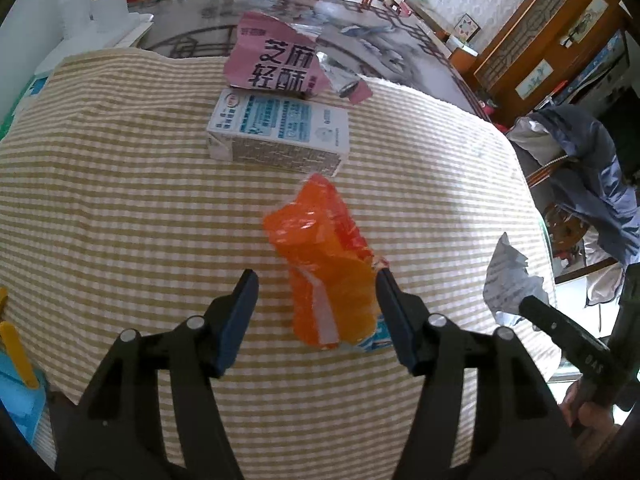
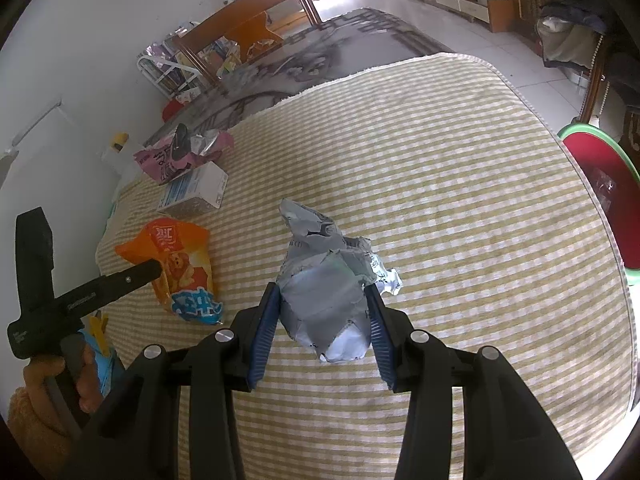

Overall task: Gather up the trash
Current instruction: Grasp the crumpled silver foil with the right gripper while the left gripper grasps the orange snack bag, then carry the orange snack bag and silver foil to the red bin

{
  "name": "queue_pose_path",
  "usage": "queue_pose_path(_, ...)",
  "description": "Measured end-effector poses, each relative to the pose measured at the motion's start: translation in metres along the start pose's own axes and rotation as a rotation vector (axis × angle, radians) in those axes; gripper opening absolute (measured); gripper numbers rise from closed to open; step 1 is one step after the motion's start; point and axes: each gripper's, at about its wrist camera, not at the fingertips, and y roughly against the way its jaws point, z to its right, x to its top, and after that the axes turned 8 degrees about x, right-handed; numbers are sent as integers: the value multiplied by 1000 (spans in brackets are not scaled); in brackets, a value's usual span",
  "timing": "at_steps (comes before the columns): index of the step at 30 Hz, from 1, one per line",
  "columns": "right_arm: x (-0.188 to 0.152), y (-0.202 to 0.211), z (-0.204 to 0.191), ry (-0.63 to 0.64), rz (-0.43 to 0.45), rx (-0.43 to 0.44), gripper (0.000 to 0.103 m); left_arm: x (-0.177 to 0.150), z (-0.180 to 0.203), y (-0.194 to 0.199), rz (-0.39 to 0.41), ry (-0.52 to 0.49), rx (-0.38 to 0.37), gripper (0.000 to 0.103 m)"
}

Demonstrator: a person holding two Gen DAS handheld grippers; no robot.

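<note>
- Checked cloth [image 1: 120, 184], yellow and white, covers the near part of the table; bare patterned table top [image 1: 208, 28] shows beyond the cloth's far edge.
- Left tongs [image 1: 316, 280]: jaws stand apart, angled down over the orange snack bag [image 1: 320, 264]; the bag lies on the cloth between them, its edge just beside the right-hand finger, and no pad presses on it.
- Right tongs [image 2: 320, 298]: jaws closed on the crumpled grey paper [image 2: 324, 280], both ribbed pads against its sides.
- White carton [image 1: 280, 132] lies flat on the cloth beyond the orange bag, near the cloth's far edge.
- Pink wrapper [image 1: 272, 60], torn, with silver foil lining, lies at that far edge, touching the carton.
- Hand [image 2: 52, 376] grips the handle of the left tongs, seen in the right wrist view.
</note>
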Motion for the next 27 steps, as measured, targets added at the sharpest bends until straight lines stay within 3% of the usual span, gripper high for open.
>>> queue_pose_path(22, -3, 8, 2, 0, 11, 3, 42, 0, 22, -17, -14, 20, -3, 57)
queue_pose_path(27, -3, 16, 4, 3, 30, -2, 42, -2, 23, -22, -21, 33, -4, 43)
